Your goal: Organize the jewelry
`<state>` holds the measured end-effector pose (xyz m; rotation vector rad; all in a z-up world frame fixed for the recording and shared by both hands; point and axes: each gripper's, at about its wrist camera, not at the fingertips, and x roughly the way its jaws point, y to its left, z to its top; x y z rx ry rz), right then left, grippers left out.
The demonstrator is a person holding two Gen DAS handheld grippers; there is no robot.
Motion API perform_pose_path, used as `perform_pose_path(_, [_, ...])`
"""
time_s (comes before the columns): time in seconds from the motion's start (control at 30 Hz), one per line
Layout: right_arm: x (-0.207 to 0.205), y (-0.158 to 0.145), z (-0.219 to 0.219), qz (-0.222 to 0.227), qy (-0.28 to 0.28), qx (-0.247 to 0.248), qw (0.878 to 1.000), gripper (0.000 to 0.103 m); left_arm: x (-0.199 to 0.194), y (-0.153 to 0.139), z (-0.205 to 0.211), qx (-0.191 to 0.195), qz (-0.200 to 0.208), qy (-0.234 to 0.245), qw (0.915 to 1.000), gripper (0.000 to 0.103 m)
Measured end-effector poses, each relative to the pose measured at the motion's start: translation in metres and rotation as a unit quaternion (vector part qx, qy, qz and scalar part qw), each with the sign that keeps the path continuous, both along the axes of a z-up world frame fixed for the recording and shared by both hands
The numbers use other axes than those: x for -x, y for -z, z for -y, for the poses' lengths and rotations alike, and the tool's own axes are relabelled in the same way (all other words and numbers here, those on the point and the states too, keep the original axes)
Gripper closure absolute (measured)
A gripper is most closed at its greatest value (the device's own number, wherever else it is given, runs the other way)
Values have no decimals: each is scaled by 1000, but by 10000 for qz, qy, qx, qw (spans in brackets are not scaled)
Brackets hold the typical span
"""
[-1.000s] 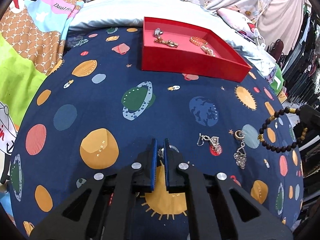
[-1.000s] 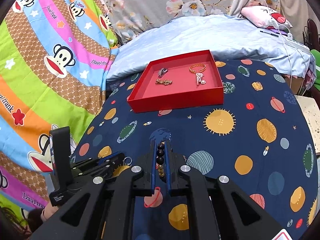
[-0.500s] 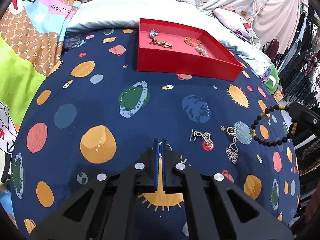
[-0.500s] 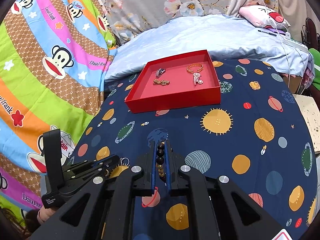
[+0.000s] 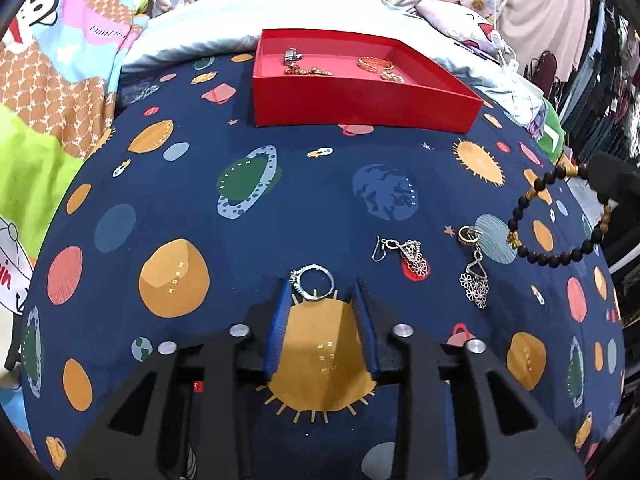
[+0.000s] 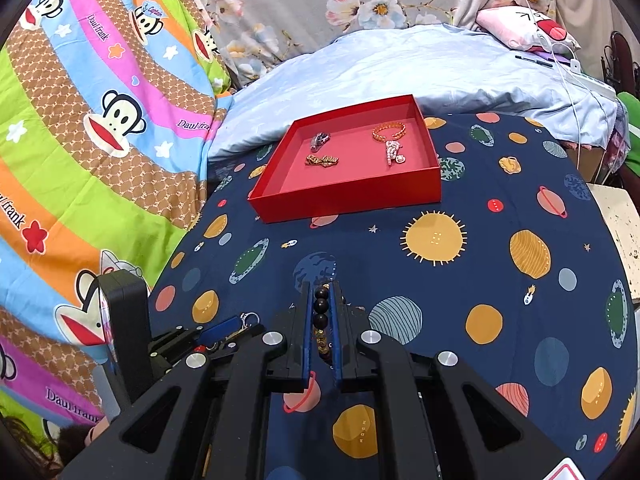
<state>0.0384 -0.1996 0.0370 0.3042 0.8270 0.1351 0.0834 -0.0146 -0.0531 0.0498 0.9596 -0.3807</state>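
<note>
Both grippers angled down over the planet-print sheet, one spreading by a ring, one clamped on beads.

Left gripper tilted steeply down, blue-padded jaws opening, thin silver ring lying flat on the cloth between the tips, pads clear of it. Right gripper pitched down too, jaws pinched tight on a black bead bracelet, round matte beads, loop dangling clear of the cloth in the left view. Two filigree silver earrings flat on the sheet, right of the ring. Red tray, shallow, square-walled, further back, holding gold and silver pieces.
</note>
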Motion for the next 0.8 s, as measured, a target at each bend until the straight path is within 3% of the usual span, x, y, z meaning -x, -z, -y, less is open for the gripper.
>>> perform_pose_path(0.1, [0, 2, 0, -8, 18, -23, 10000, 96, -1, 1, -2, 29, 14, -17, 10000, 88])
perform_pose_path(0.27, [0, 2, 0, -10, 9, -25, 10000, 96, -5, 0, -7, 177, -46, -104, 9998, 90])
perform_pose_path(0.33, [0, 3, 0, -11, 17, -33, 10000, 96, -5, -2, -8, 188, -8, -126, 9997, 83])
perform_pose_path(0.4, [0, 3, -1, -22, 16, -30, 10000, 96, -6, -4, -8, 128, 97, -207, 9997, 61])
perform_pose_path(0.6, [0, 3, 0, -25, 27, -39, 10000, 96, -21, 1, -11, -102, 98, -421, 9990, 62])
perform_pose_path(0.8, [-1, 4, 0, -38, 50, -73, 10000, 96, -18, -8, -16, 81, 51, -425, 9991, 61])
